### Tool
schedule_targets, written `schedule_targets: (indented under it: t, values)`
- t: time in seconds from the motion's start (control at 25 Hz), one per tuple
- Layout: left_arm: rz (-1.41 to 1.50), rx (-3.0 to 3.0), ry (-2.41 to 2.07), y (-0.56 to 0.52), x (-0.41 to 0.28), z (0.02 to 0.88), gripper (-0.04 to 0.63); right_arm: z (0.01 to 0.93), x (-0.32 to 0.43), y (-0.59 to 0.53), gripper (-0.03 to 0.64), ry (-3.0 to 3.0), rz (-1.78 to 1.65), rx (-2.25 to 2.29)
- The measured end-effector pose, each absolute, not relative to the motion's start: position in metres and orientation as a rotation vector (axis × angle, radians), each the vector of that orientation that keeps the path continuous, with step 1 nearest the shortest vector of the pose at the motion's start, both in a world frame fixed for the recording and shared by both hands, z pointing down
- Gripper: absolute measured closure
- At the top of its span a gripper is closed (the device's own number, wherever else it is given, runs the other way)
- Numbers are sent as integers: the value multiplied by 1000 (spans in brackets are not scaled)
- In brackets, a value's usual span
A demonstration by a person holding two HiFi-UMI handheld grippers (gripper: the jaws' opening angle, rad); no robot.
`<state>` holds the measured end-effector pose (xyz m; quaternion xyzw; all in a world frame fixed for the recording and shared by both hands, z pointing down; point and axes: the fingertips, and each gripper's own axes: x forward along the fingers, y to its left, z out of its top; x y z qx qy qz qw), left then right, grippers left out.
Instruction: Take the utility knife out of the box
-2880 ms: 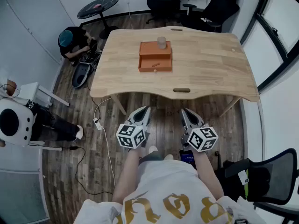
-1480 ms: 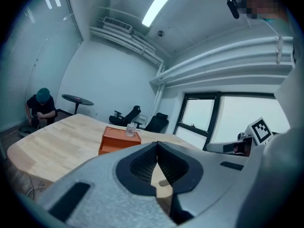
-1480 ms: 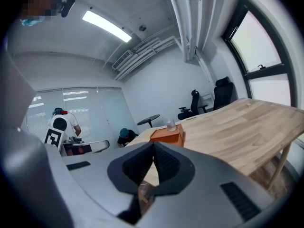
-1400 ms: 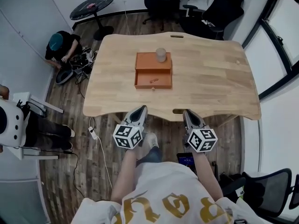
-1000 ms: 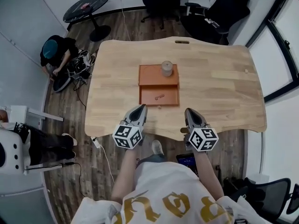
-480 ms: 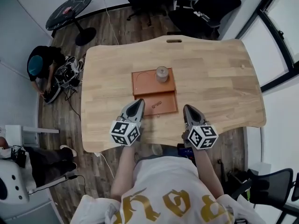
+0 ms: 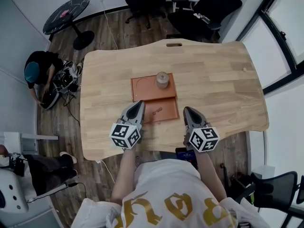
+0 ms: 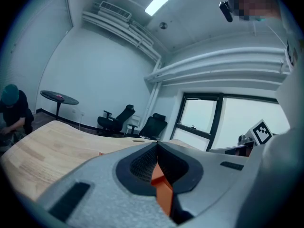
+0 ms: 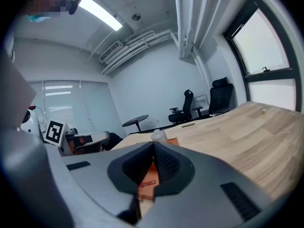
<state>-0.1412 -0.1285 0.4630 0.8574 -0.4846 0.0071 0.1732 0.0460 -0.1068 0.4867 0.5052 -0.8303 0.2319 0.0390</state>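
An orange box (image 7: 145, 86) sits mid-table with its drawer (image 7: 167, 112) pulled out toward me. A small orange utility knife (image 7: 156, 111) lies in the drawer. A pale round jar (image 7: 162, 80) stands on the box top. My left gripper (image 7: 138, 105) hovers at the drawer's left front corner, jaws shut and empty. My right gripper (image 7: 188, 110) hangs just right of the drawer, also shut and empty. In the right gripper view the closed tips (image 9: 153, 144) frame the knife (image 9: 148, 182) below them. The left gripper view shows closed tips (image 8: 156, 145) with orange behind.
The wooden table (image 7: 213, 89) stretches wide to the right and left of the box. A person (image 7: 35, 75) crouches on the floor at the left among cables. Office chairs (image 7: 209, 8) and a round black table (image 7: 64, 15) stand beyond the far edge.
The person has walked up to the table. Box and drawer came much nearer, and both shut grippers moved from over the floor to over the table's near edge, flanking the drawer.
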Motion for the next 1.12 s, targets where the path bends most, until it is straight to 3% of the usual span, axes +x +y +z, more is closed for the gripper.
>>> schedule_targets:
  t: [1.12]
  values:
    - [376, 2403, -1082, -160, -98, 561, 585, 556, 53, -156, 606, -2445, 846, 1420]
